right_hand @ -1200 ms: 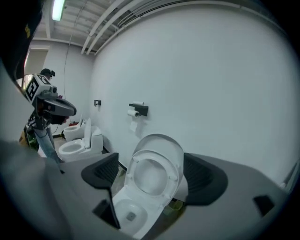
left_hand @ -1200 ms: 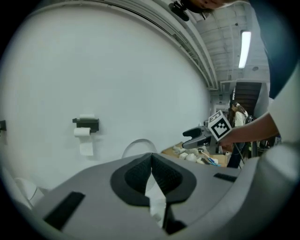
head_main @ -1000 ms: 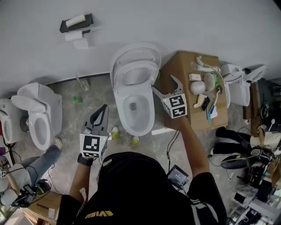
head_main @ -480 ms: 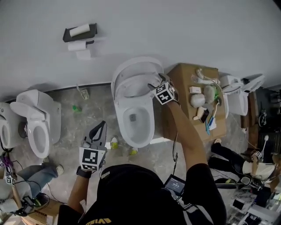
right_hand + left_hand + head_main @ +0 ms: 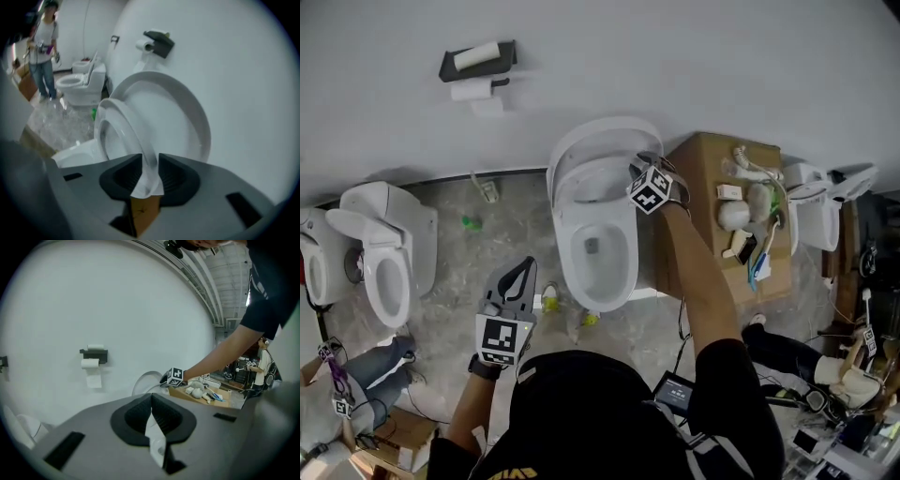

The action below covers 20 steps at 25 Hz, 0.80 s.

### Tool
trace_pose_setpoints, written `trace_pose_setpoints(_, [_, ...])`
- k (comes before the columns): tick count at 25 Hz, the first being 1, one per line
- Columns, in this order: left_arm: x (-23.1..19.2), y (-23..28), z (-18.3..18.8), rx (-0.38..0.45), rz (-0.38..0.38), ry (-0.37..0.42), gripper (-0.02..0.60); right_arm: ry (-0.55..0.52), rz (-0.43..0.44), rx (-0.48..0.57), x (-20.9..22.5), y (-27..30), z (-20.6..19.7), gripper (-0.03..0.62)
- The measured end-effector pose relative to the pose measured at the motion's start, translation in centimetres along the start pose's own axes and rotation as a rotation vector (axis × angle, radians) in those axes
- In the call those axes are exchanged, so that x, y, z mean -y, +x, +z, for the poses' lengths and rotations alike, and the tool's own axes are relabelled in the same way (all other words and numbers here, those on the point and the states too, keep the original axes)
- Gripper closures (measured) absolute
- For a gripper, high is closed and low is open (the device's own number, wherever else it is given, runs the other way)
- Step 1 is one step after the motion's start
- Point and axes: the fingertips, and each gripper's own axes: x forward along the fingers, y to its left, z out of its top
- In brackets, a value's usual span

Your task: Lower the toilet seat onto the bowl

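Note:
The white toilet stands mid-frame with its lid (image 5: 605, 129) and seat (image 5: 579, 180) both raised against the wall above the bowl (image 5: 598, 255). My right gripper (image 5: 637, 167) is at the seat's right rim. In the right gripper view its jaws are closing, and the seat's rim (image 5: 119, 126) runs down between the pads (image 5: 164, 173), which touch it on both sides. The lid (image 5: 180, 117) stands behind it. My left gripper (image 5: 523, 268) hangs low to the left of the bowl, over the floor. Its jaws are shut with nothing in them (image 5: 151, 398).
A brown box (image 5: 705, 234) with toiletries on top stands right of the toilet. Other toilets stand at the left (image 5: 389, 258) and the right (image 5: 817, 202). A paper holder (image 5: 478, 62) hangs on the wall. Small bottles (image 5: 548, 298) lie by the bowl's foot. A person (image 5: 44, 51) stands far off.
My right gripper has gone from over the brown box up to the raised seat's right rim, and its jaws have narrowed round it. The left gripper has hardly moved.

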Motion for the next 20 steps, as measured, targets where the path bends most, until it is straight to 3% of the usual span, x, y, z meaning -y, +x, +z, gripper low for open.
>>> trace_pose_setpoints(1, [0.1,0.0,0.0,-0.001,0.003,-0.003,0.569,-0.07,-0.022,-0.02,0.0,0.3,-0.3,0.512])
trace_pose_setpoints(3, [0.1,-0.1,-0.1,-0.004,0.007,-0.007,0.569,-0.114,-0.04,-0.024,0.1,0.6,-0.6,0.53])
trace_pose_setpoints(10, [0.9,0.6,-1.0,-0.008,-0.009,-0.08,0.569,-0.02,-0.022,-0.015,0.2,0.2,-0.7,0.528])
trace_pose_setpoints(20, [3.7,2.6,-0.8,-0.005,-0.081,-0.084,0.569,0.079,0.014,-0.08,-0.5,-0.8,-1.2,0.52])
